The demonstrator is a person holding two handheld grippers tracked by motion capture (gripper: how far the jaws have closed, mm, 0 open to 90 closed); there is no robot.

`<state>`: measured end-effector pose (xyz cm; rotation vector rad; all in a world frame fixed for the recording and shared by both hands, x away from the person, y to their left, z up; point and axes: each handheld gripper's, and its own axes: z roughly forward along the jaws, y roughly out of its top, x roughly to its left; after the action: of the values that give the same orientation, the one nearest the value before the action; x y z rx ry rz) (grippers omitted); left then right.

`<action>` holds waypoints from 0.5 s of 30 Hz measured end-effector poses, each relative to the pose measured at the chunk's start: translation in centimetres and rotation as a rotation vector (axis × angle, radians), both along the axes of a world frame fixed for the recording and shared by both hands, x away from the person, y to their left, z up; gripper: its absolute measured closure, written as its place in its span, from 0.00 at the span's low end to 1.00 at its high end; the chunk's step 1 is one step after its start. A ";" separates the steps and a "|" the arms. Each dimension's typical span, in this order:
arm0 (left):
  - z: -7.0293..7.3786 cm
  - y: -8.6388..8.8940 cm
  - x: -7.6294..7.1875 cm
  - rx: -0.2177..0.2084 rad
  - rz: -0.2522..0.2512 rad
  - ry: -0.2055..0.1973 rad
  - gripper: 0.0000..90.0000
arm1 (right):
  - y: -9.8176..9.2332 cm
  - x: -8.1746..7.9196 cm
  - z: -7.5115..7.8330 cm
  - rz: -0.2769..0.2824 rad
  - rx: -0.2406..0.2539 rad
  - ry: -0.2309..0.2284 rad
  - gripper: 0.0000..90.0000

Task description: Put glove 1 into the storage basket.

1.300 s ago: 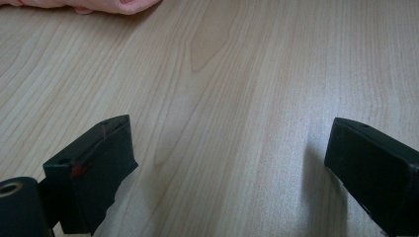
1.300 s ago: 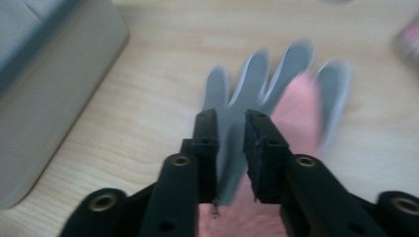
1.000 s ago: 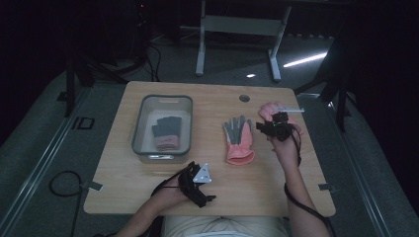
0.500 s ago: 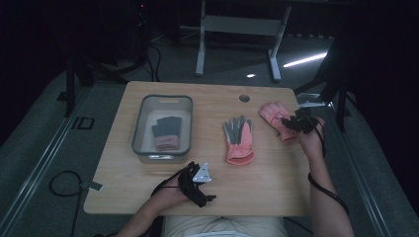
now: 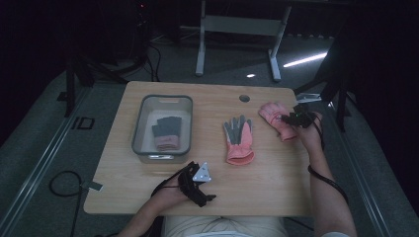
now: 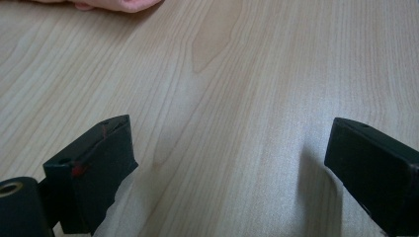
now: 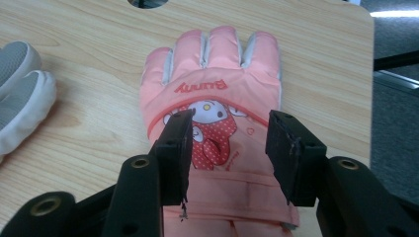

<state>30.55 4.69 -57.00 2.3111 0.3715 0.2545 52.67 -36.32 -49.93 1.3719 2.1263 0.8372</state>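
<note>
Pink fabric is lying between the jaws of the right gripper (image 7: 228,148): a pink glove (image 7: 216,113) with a cartoon face and lettering on its back is resting flat near the table's (image 5: 148,197) far right corner, fingers pointing toward the far edge, and the jaws are standing partly apart above its cuff end, having just been opening a little, with no pad pressing on the cloth. As a judgement, the step in hand is the laying-out or releasing of this glove beside its partner, the grey-palmed pink glove (image 5: 238,138) that is lying near the table's middle; the next move is probably calling for either backing the jaws clear without dragging the cuff, or lowering and closing them on the cuff to carry the glove onward, perhaps toward the clear bin (image 5: 143,148) at the left, where a dark pair of gloves (image 5: 167,132) is already sitting. The left gripper (image 6: 227,158) is idling near the front edge, jaws wide apart over bare wood and holding nothing. Dim lighting in the high view is making the right jaws hard to read there, the cuff's lower end is being cut off in the right gripper view, and whether the jaw tips are touching the fabric cannot be told.
</note>
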 end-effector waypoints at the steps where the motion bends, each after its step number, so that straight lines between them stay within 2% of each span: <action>1: 0.0 0.0 0.0 -0.003 0.000 0.002 0.05 | 0.1 0.1 -0.3 0.014 -0.019 0.001 0.58; 3: 0.0 -0.1 -0.1 0.006 -0.007 0.000 0.05 | 0.1 0.3 -0.6 0.021 -0.020 0.009 0.57; 4: -0.1 -0.1 -0.1 0.007 -0.006 0.000 0.05 | 0.1 0.4 -0.8 0.021 -0.038 0.009 0.57; 11: 0.0 0.0 -0.1 0.000 -0.003 0.008 0.05 | 0.3 0.9 -2.1 0.036 -0.065 0.031 0.58; 15: 0.0 0.1 0.0 -0.013 -0.003 0.013 0.05 | 0.5 1.0 -2.8 0.041 -0.084 0.037 0.66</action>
<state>30.51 4.80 -57.01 2.3019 0.3748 0.2346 53.72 -35.82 -52.72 1.3147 2.1989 0.7354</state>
